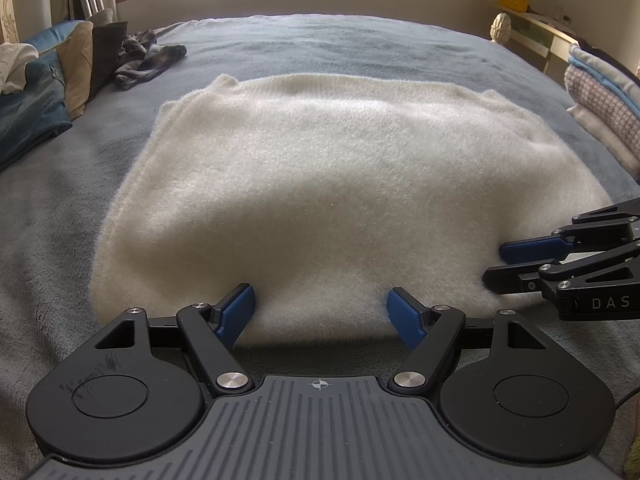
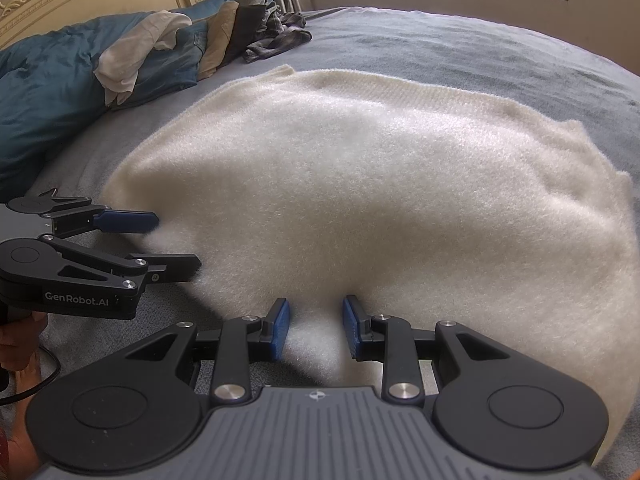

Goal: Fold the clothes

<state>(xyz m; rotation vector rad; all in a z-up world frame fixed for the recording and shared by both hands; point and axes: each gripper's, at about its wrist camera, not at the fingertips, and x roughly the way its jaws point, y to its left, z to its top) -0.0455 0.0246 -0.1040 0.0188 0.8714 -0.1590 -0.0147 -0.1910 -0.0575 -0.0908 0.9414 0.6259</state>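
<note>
- Left gripper [image 1: 320,312] spread wide at the near edge of a cream sweater [image 1: 320,184] on the bed [image 1: 360,40].
- Right gripper [image 1: 494,264] at the sweater's right edge.

Bare blanket [image 1: 360,40] lies open beyond the sweater [image 1: 320,184]; a clothes heap [image 1: 48,92] blocks the left, folded stack [image 1: 604,116] the right.
</note>
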